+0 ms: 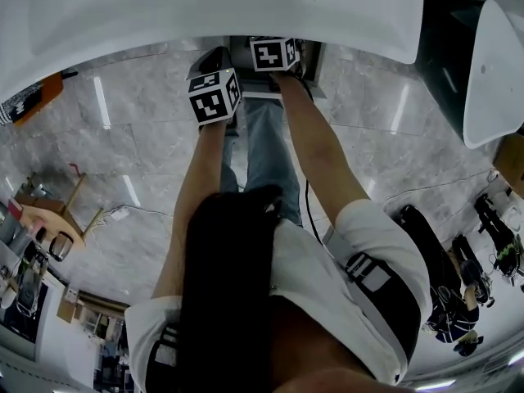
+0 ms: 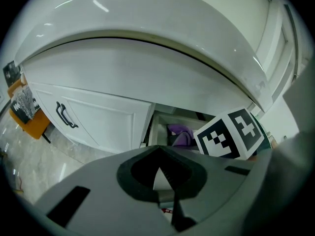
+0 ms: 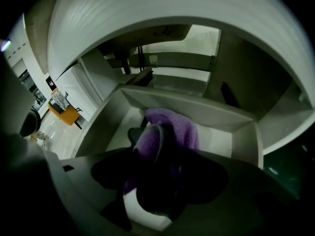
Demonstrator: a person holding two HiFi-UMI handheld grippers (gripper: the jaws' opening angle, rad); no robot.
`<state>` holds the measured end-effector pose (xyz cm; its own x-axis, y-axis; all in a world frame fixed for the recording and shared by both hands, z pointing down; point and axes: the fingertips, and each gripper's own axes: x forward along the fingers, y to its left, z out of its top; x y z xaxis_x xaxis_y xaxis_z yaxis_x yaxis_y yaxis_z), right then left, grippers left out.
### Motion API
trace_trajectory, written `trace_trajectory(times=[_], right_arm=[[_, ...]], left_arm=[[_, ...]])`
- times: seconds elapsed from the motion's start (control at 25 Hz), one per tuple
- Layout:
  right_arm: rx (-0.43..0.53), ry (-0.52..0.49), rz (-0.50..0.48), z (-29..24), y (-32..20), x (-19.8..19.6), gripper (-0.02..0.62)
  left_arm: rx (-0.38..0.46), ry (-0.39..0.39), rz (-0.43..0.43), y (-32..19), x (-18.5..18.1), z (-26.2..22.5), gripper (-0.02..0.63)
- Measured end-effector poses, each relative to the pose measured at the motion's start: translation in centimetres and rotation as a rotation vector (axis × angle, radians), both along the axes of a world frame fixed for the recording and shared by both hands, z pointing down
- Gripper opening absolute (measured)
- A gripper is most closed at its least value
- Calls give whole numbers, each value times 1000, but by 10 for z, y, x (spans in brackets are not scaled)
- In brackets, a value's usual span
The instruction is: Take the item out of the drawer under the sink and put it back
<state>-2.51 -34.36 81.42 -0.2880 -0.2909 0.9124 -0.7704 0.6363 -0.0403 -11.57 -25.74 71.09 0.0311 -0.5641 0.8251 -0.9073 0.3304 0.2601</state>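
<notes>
The right hand-held gripper [image 3: 153, 146] pinched the soft purple fabric item [image 3: 179, 129] inside the open white drawer [image 3: 231, 141] under the white sink [image 3: 147, 14], apparently to lift it out, while the left hand-held gripper [image 2: 158, 156], pressed together and empty, hung just outside.

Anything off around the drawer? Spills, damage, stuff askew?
Nothing spilled or damaged. The drawer under the sink is open, and a purple cloth lies bunched up inside it. The right tool has its jaws closed on the cloth.
</notes>
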Motion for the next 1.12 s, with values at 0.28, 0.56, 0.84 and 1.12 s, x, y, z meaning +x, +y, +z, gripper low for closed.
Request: trace_trajectory(times=[0.28, 0.56, 0.84, 1.12], right_arm=[[-1, 38, -8, 3, -1, 10, 222], [40, 53, 30, -7, -1, 12, 113], [-2, 31, 84, -11, 12, 15, 94], [-12, -87, 98, -44, 10, 14, 89]], left_arm=[[7, 1, -5, -2, 4, -1, 3], [5, -4, 2, -1, 8, -6, 3], [9, 21, -30, 8, 2, -13, 3], [10, 18, -14, 14, 1, -22, 3]])
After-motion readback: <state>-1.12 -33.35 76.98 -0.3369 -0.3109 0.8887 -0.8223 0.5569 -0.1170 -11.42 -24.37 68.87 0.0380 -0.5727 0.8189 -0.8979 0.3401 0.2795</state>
